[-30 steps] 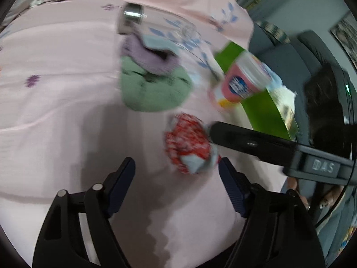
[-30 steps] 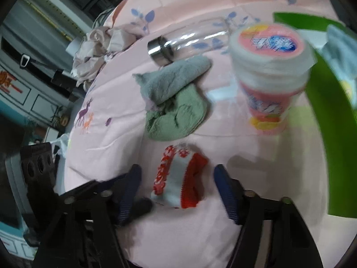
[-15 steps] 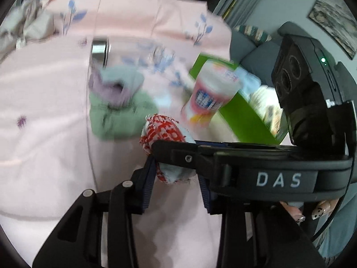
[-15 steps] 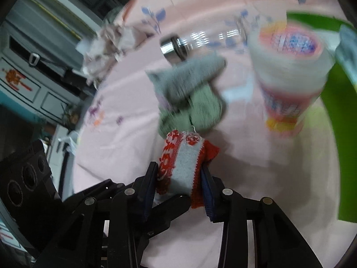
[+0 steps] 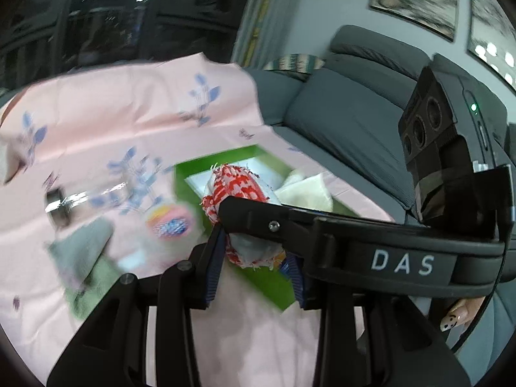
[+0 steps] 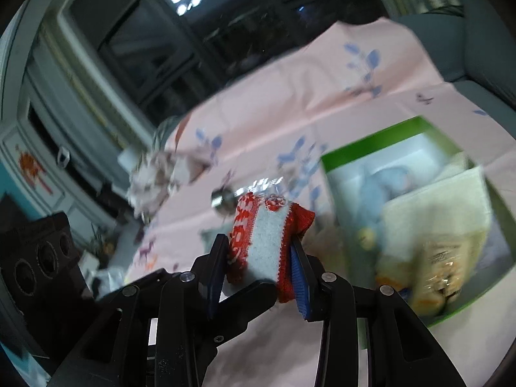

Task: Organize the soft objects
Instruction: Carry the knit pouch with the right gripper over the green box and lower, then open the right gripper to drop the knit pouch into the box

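Note:
A red-and-white patterned soft cloth [image 5: 238, 190] [image 6: 264, 245] is held up above the pink bedsheet [image 5: 96, 122]. My left gripper [image 5: 254, 258] and my right gripper [image 6: 258, 264] are both shut on it from opposite sides. The right gripper's finger crosses the left wrist view in front of the cloth. A green box [image 6: 419, 135] with soft items inside lies to the right, and it also shows behind the cloth in the left wrist view [image 5: 180, 174]. A grey and a green cloth [image 5: 80, 251] lie on the sheet at left.
A pink-lidded cup [image 5: 169, 222] and a clear bottle with a metal cap [image 5: 61, 206] lie on the sheet. A grey sofa [image 5: 338, 113] stands behind. Crumpled fabric [image 6: 151, 180] lies at the far edge of the bed.
Both grippers closed on the red-and-white cloth and lifted it off the sheet, swinging up and toward the green box.

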`<state>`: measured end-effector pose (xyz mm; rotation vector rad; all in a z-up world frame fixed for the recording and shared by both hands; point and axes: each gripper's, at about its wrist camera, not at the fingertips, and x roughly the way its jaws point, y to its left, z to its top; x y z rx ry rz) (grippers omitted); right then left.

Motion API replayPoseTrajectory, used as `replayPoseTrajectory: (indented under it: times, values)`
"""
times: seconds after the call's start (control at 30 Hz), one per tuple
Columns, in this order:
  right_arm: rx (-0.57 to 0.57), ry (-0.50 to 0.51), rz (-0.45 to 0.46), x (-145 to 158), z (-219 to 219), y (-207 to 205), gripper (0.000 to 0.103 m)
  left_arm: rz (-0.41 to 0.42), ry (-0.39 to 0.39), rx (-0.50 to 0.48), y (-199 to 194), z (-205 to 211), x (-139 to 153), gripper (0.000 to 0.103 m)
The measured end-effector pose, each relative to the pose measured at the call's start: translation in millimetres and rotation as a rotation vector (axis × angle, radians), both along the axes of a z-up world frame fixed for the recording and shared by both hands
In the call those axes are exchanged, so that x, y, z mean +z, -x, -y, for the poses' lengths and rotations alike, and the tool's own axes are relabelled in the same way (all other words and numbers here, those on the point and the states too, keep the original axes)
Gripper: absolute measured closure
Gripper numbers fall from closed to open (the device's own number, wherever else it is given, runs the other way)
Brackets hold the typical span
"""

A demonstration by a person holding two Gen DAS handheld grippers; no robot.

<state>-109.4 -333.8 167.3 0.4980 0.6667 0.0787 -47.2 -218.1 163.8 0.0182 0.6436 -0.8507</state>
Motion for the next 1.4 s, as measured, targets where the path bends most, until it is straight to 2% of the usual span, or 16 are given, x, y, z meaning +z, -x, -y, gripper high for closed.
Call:
replayPoseTrajectory:
  times: [0.23, 0.33, 0.53, 0.7, 0.93, 1.0, 1.13, 1.4]
  values:
    - [-0.135, -0.104, 0.065, -5.4, 62.5, 12.3, 0.063, -0.001, -0.022, -0.062, -13.4, 59.6, -0.1, 0.07]
    - [-0.193, -0.101, 0.064, -9.3, 78.5, 14.8, 0.063, -0.043, -0.015, -0.098, -25.8, 76.9, -6.8, 0.07]
    - [-0.268, -0.166, 0.028, -28.6, 108.0, 11.1, 0.063, -0.089, -0.05, -0.115, -36.1, 101.6, -20.3, 0.069]
    - [-0.315, -0.206, -0.041, -48.2, 122.4, 6.8, 0.063, -0.138, -0.09, -0.1, -43.7, 113.7, -36.9, 0.069]
    - [-0.338, -0.176, -0.069, -50.0, 122.2, 6.9, 0.063, -0.131, -0.114, -0.081, -39.8, 113.3, -39.3, 0.066]
    - [-0.341, -0.157, -0.07, -48.3, 120.2, 7.7, 0.062, -0.133, -0.113, -0.075, -39.0, 110.1, -37.8, 0.06]
    - [-0.374, -0.1, -0.064, -40.1, 116.7, 13.9, 0.042, -0.116, -0.083, -0.049, -33.9, 92.4, -27.9, 0.047]
    - [-0.403, -0.045, 0.001, -19.6, 107.8, 29.0, 0.024, -0.107, -0.013, 0.012, -22.7, 35.1, -3.4, 0.021]
